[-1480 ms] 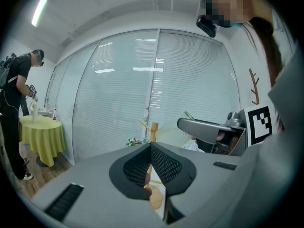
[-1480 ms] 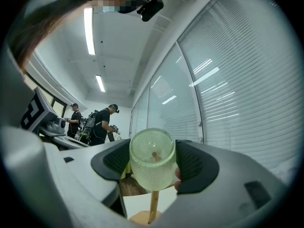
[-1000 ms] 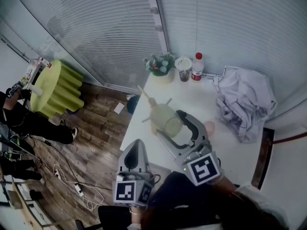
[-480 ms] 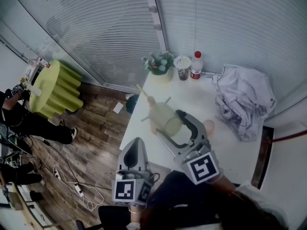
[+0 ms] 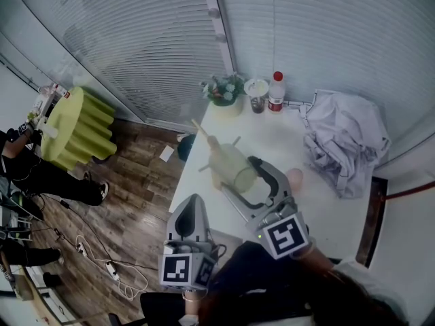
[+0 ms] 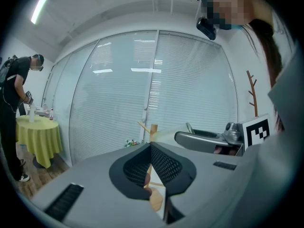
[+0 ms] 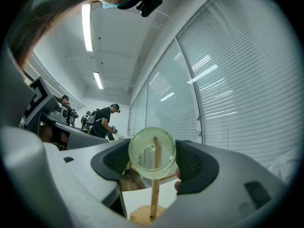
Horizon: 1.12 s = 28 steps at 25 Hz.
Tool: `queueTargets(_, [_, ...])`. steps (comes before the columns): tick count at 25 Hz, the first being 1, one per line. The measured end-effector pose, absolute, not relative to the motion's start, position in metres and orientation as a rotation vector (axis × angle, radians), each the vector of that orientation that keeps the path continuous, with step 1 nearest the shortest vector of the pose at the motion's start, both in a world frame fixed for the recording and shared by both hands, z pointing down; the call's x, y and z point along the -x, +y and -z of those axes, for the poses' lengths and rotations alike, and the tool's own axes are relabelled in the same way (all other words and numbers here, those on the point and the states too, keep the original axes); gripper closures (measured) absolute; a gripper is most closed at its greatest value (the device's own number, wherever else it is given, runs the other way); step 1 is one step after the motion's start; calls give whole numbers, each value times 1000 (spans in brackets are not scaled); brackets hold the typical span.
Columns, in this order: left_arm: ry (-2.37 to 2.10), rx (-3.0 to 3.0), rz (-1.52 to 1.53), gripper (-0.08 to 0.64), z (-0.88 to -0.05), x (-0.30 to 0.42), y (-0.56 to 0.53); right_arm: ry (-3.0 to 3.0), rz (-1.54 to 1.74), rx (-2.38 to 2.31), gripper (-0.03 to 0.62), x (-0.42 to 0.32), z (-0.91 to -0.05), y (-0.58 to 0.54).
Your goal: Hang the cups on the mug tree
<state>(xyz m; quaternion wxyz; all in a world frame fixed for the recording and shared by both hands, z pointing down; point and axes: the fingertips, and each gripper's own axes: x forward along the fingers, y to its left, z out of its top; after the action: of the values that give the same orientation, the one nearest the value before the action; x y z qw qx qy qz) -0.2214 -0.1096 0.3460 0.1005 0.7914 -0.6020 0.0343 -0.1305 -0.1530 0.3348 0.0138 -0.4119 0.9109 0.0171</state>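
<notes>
A wooden mug tree (image 5: 212, 148) stands near the left edge of the white table (image 5: 326, 216). My right gripper (image 5: 236, 175) is shut on a translucent green cup (image 5: 231, 163), which it holds against the tree's post. In the right gripper view the green cup (image 7: 152, 153) sits between the pads, with the post (image 7: 154, 194) and its base (image 7: 141, 215) showing behind and below it. A pink cup (image 5: 293, 177) lies on the table just behind that gripper. My left gripper (image 5: 192, 209) is shut on nothing and hangs off the table's front left corner. Its pads (image 6: 161, 163) meet below the distant mug tree (image 6: 153, 128).
At the table's far edge stand a flower pot (image 5: 223, 92), a small glass (image 5: 258, 90) and a red-capped bottle (image 5: 276, 92). A crumpled white cloth (image 5: 346, 145) covers the right side. Left of the table are wooden floor with cables, a yellow-green round table (image 5: 78, 124) and a person (image 5: 27, 168).
</notes>
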Motion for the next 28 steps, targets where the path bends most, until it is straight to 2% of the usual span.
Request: queueTargets(28, [-1765, -2381, -101, 560, -342, 222, -106, 2835, -85, 1295, 290, 130, -338, -152])
